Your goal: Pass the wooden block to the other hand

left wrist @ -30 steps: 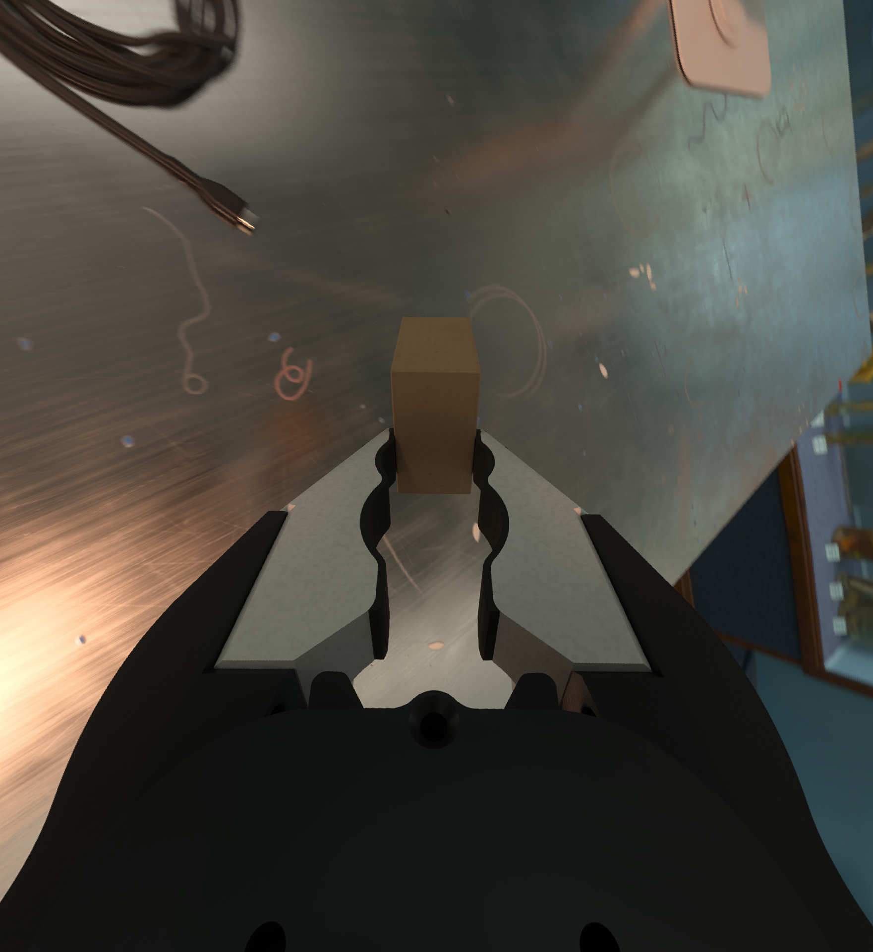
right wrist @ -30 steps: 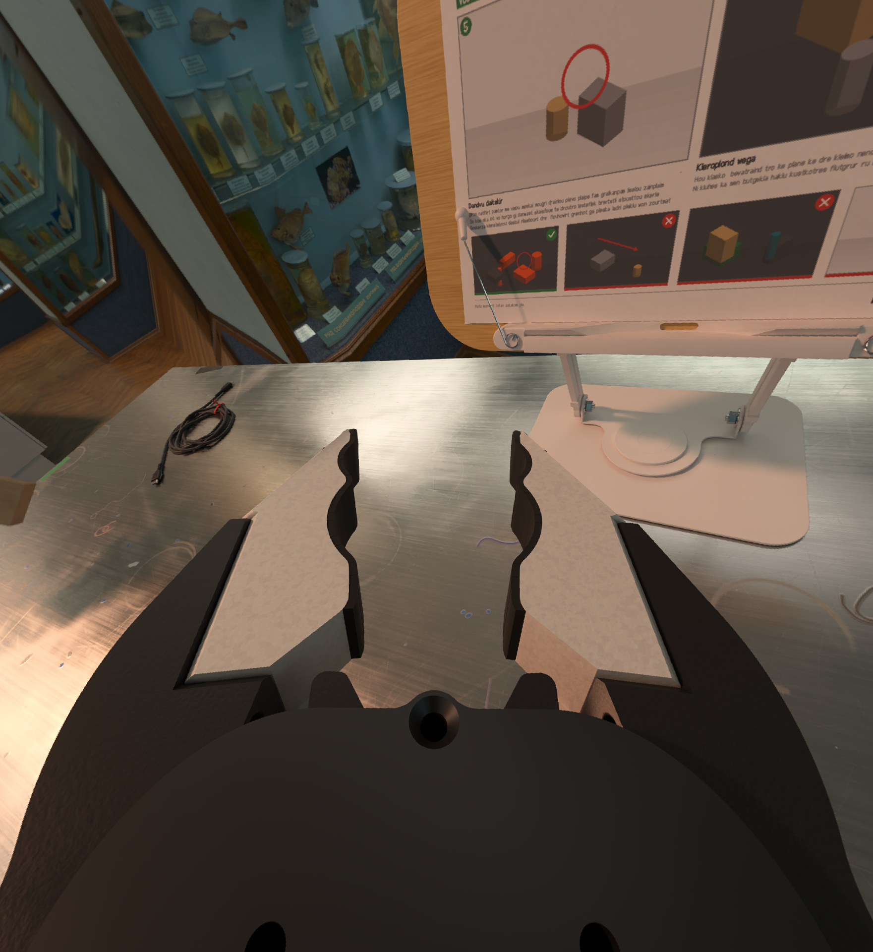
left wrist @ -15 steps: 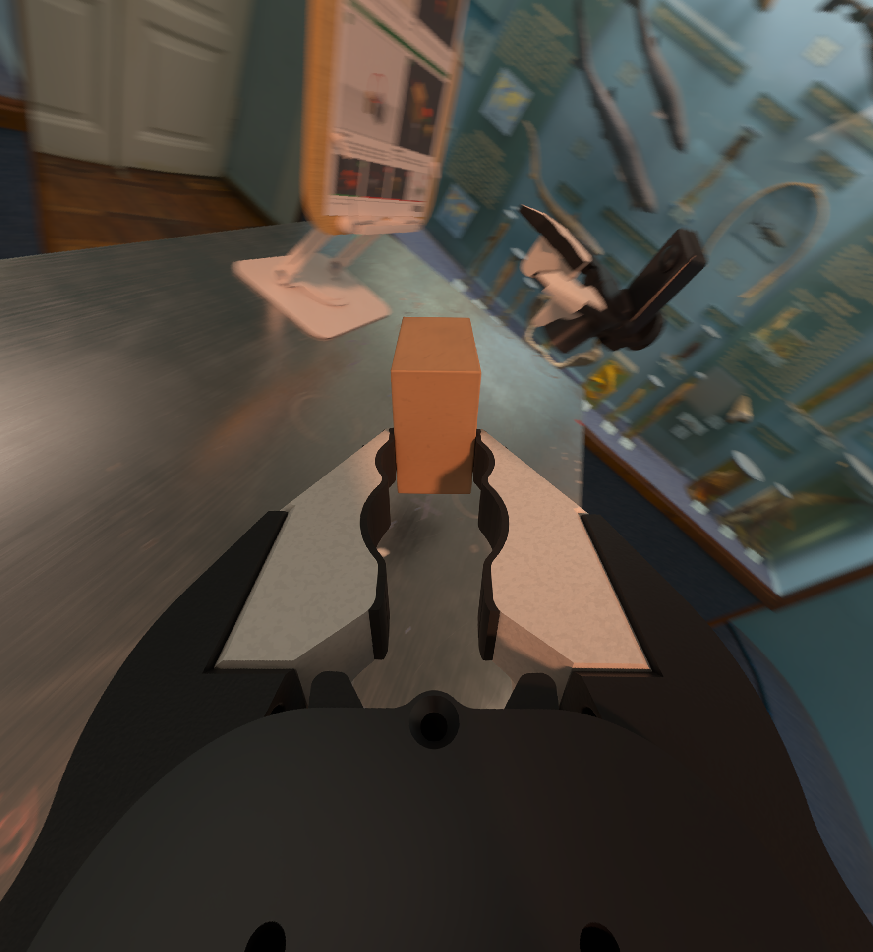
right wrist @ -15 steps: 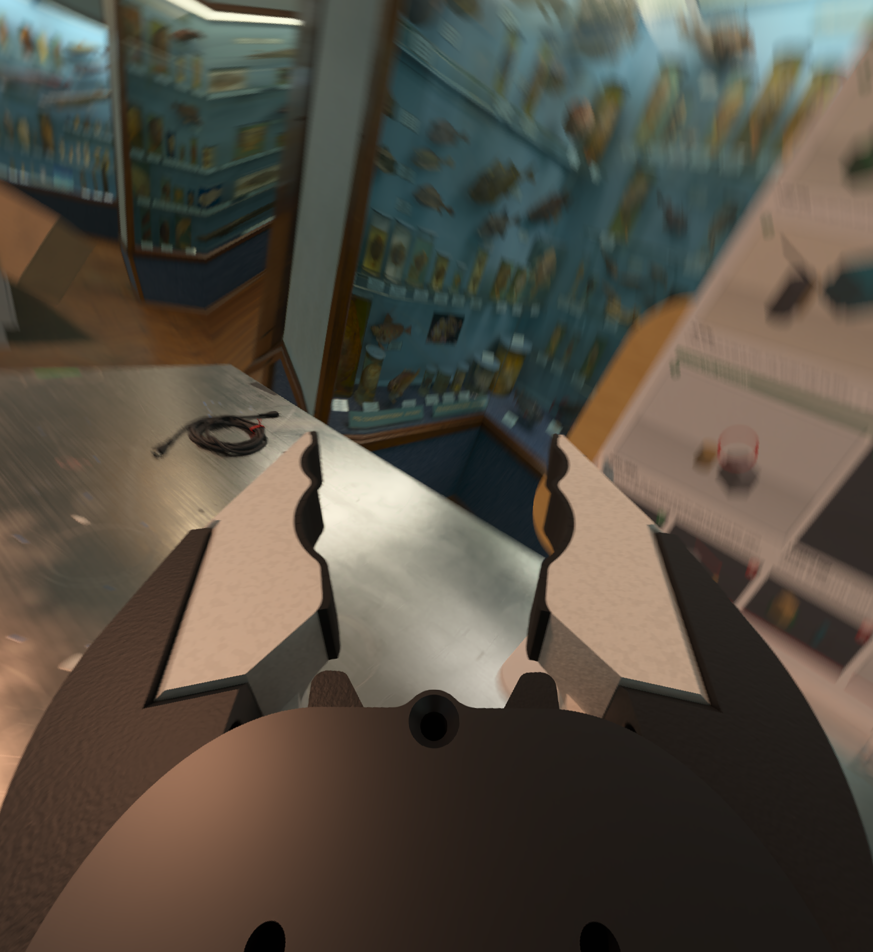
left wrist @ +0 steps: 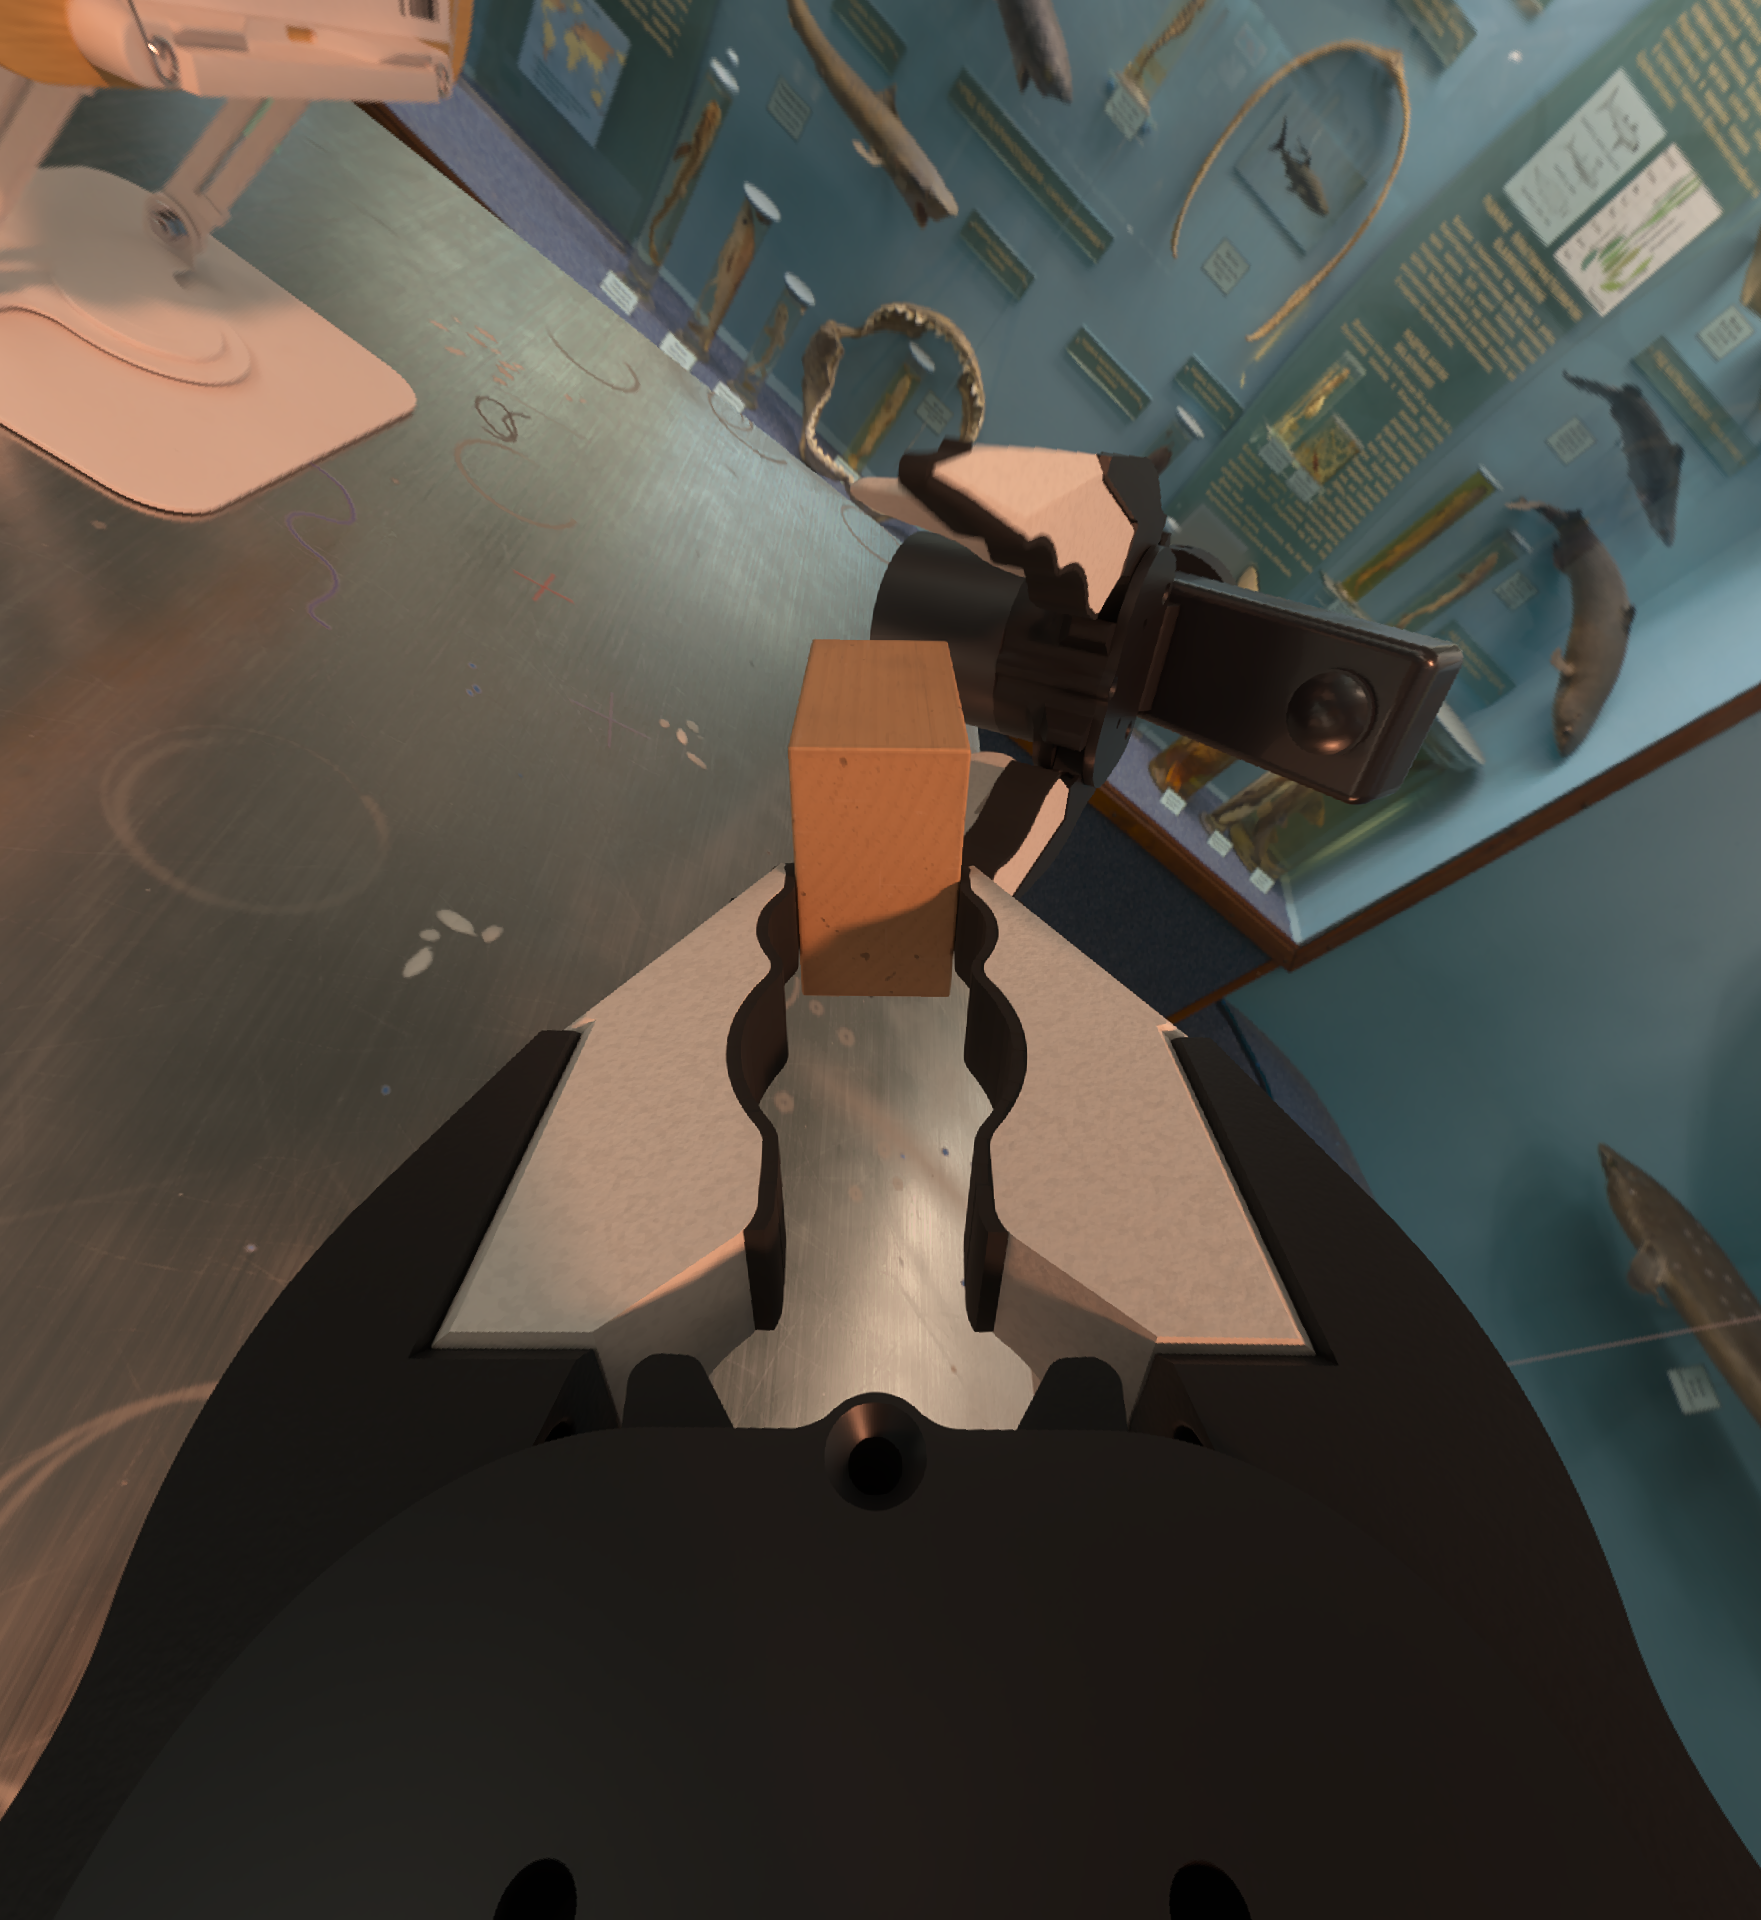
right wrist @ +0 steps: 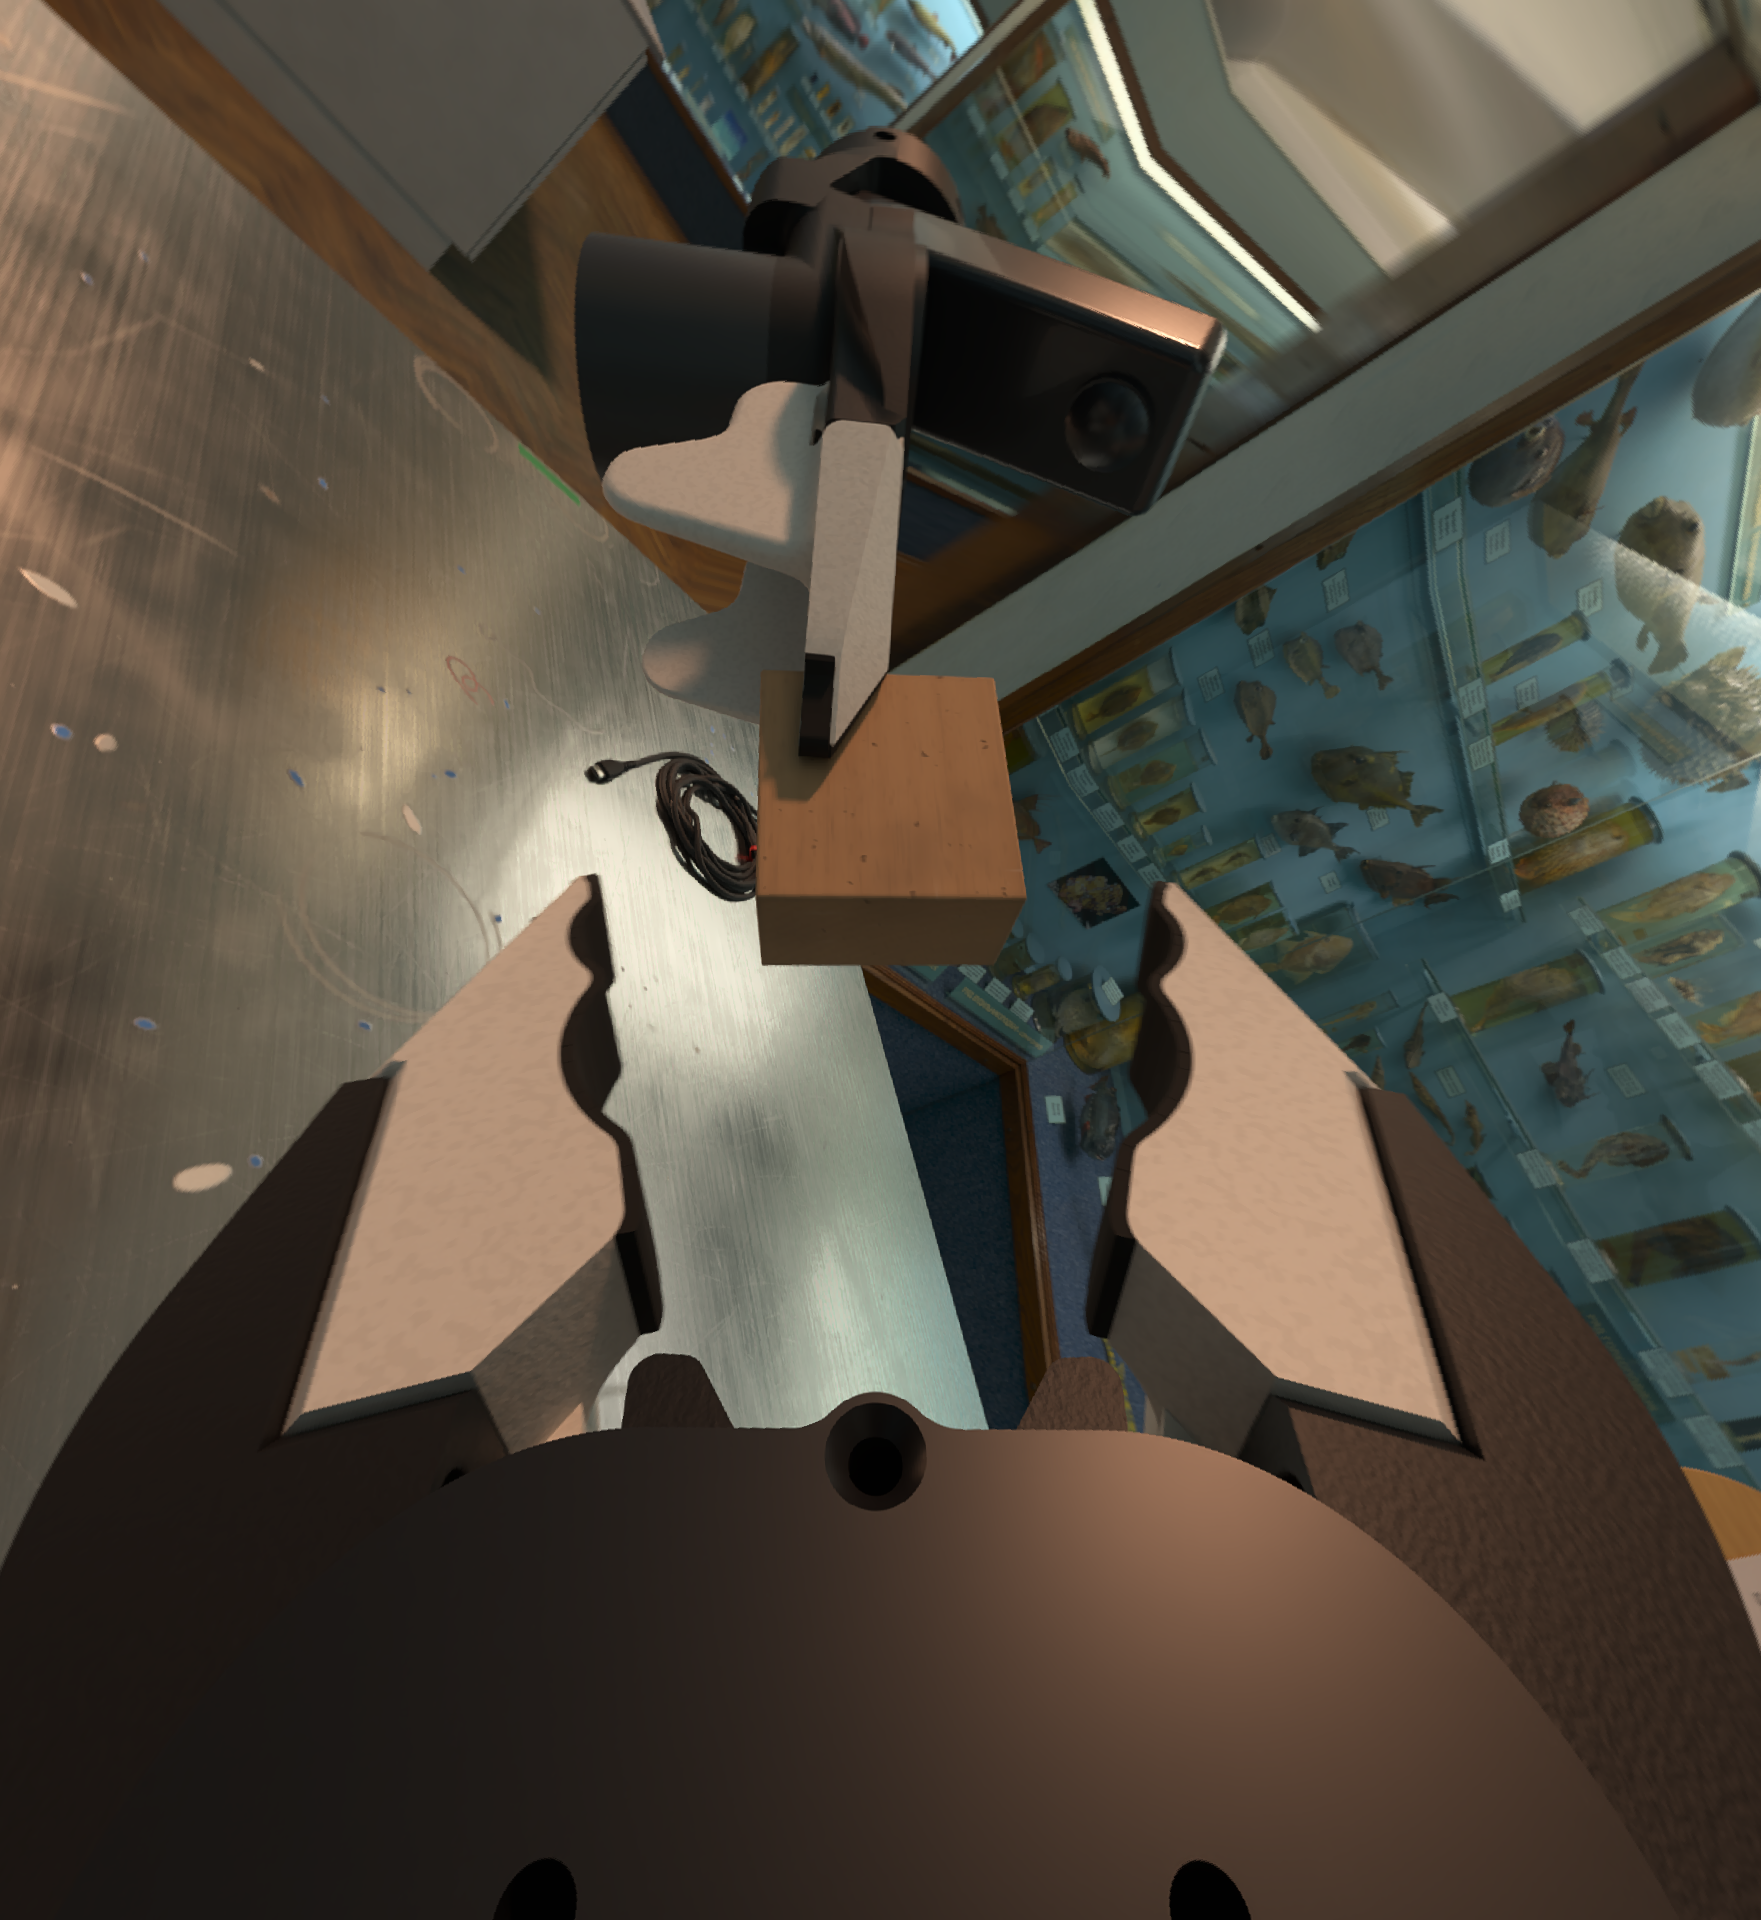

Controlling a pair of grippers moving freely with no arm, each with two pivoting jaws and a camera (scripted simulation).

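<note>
Fingertips of the left tool (left wrist: 877, 902) pinch the lower end of the wooden block (left wrist: 877, 821), which stands out beyond them, lifted clear of the metal surface (left wrist: 232, 831). Only the tips grip it; the scalloped inner edges behind the block are apart with bare surface showing between them.

In the right wrist view the same block (right wrist: 886, 821) hangs in the air with one pale finger (right wrist: 845, 613) of the left tool pressed against its upper face and the left tool's dark body and camera housing above that. The right tool (right wrist: 881, 899) is spread wide and holds nothing; the block's near end sits just ahead of its fingertips and between their lines, touching neither finger.

From the left wrist view the right tool (left wrist: 1063, 551) shows just beyond and to the right of the block, its pale fingers spread.

A coiled black cable (right wrist: 704, 826) lies on the surface just left of the block in the right view. A white stand base (left wrist: 128, 343) rests on the surface at upper left of the left view. Past the surface's edge are blue display cases (left wrist: 1375, 312) with fish specimens and jars.
</note>
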